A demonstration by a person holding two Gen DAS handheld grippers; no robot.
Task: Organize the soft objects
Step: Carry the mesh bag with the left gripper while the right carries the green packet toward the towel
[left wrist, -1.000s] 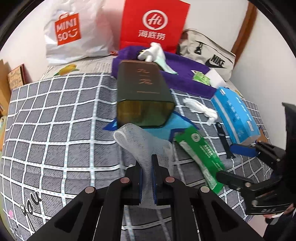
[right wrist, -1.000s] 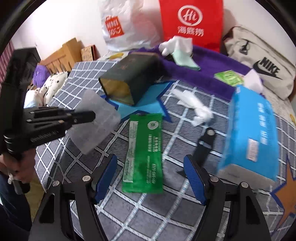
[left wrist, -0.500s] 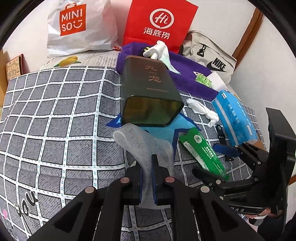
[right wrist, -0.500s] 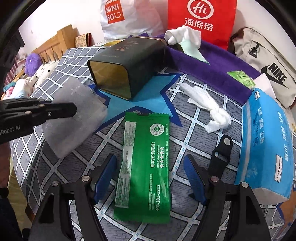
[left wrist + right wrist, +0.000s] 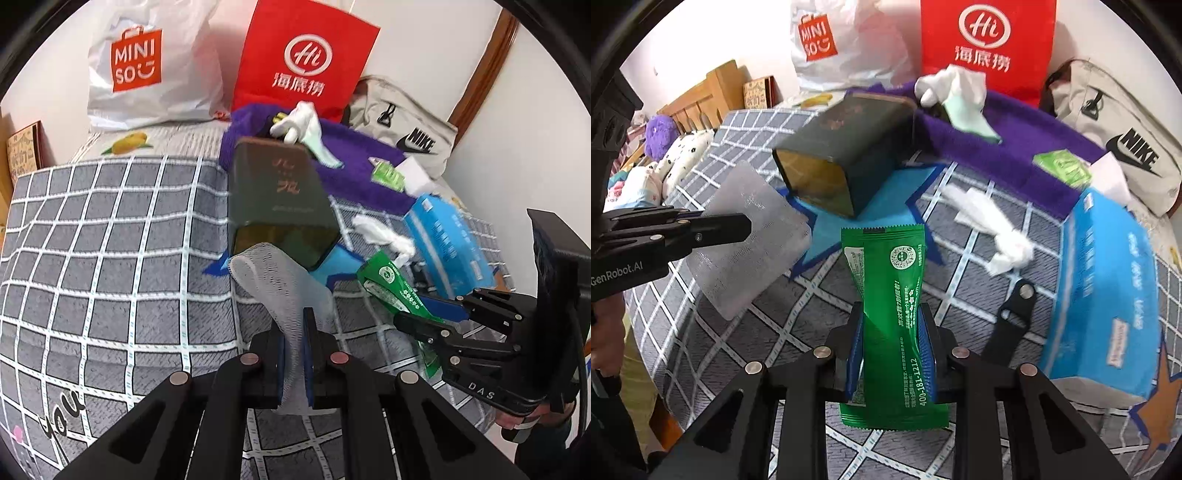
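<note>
Now that the jaws of the right gripper (image 5: 891, 347) have just been closing, the green packet (image 5: 892, 295) that lay flat between them half a second ago is pinched at its waist, its sides buckled inward against the blue pads, one end sticking out ahead of the fingers and the other hanging back under them. That looks like a completed grasp, so the packet seems ready to be carried off the checked bedspread (image 5: 798, 295). The left gripper (image 5: 293, 350) is unchanged, clamped tight on the white mesh sheet (image 5: 273, 280), which rises from its fingertips. The open dark tin (image 5: 846, 162) lies on its side just ahead of both claws, its mouth facing them, a likely place for the soft things. To the right of the right claw sit the blue tissue pack (image 5: 1108, 288) and a crumpled white tissue (image 5: 993, 229).
</note>
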